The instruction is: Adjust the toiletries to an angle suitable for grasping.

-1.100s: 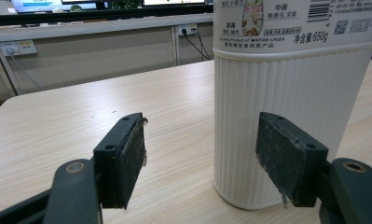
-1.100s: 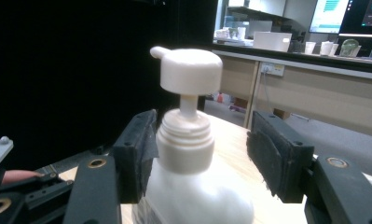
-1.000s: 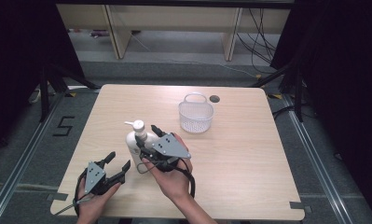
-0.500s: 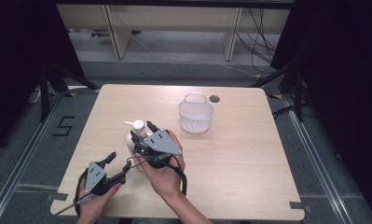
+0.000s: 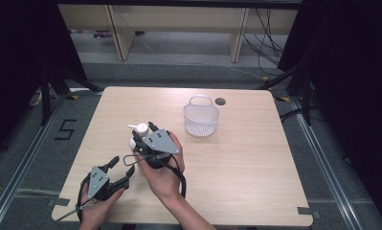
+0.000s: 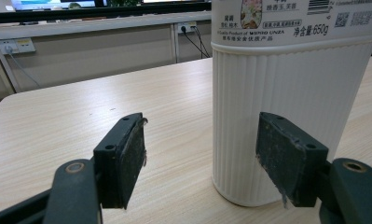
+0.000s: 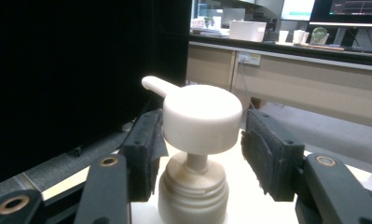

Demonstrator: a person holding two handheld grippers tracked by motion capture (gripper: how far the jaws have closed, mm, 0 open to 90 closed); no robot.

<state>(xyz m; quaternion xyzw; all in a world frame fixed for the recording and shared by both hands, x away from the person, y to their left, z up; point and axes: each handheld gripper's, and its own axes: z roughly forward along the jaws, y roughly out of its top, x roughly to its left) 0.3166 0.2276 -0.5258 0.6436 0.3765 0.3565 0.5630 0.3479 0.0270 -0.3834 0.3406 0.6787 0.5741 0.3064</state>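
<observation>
A white pump bottle (image 5: 133, 143) stands upright on the wooden table (image 5: 255, 163), left of the middle. My right gripper (image 5: 145, 131) comes at its top from the near side. In the right gripper view the jaws of the right gripper (image 7: 203, 140) flank the round pump head (image 7: 202, 112); they have just been closing, and a sliver of gap shows at the right pad (image 7: 263, 154). My left gripper (image 5: 122, 167) rests low at the near left, open. In the left gripper view the ribbed bottle body (image 6: 291, 93) stands just beyond the left gripper (image 6: 200, 154), behind its right pad.
A clear plastic basket (image 5: 201, 120) with a handle stands behind the middle of the table, a small dark round spot (image 5: 220, 101) just beyond it. The right half of the table is bare wood. Dark floor and shelving lie beyond the far edge.
My right gripper has moved left and a little up, from beside the bottle to its pump head, and its jaws have narrowed. The left gripper has stayed put.
</observation>
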